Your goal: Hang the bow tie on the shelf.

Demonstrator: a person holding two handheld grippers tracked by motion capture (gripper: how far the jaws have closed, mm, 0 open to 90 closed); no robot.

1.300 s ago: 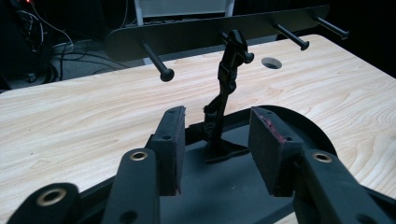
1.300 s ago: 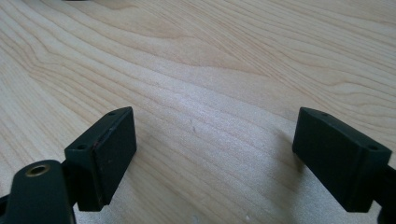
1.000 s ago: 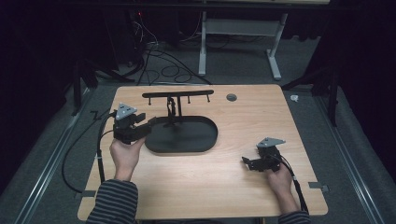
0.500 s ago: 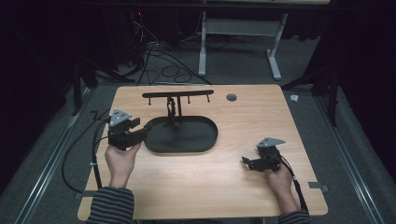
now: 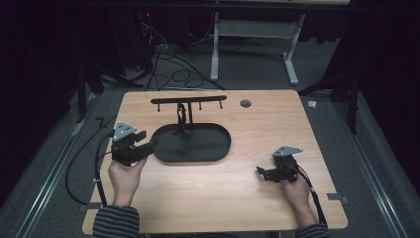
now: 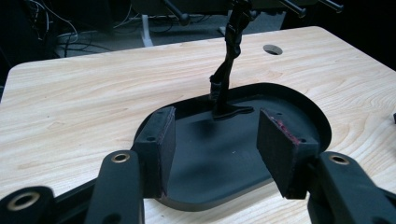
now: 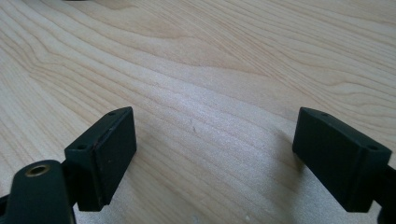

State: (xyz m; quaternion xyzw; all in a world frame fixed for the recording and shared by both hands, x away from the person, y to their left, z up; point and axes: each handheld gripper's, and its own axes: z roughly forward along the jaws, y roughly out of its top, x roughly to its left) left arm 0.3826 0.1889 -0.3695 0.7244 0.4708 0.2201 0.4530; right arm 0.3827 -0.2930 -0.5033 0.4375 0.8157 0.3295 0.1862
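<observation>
With its jaws apart and just opened further, nothing between them, the left gripper (image 5: 148, 147) at the left end of the oval black tray (image 5: 208, 151) should straddle the rim squarely before closing, while the right gripper (image 5: 263, 173), jaws wide and empty, waits well right of the tray.

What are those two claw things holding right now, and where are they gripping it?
Nothing. The left gripper has just been opening, its jaws apart above the black tray's rim with nothing clamped; the right gripper gapes over bare table.

light: table (image 5: 257, 198) bright, surroundings dark | shadows: soft | focus: slightly soft
</observation>
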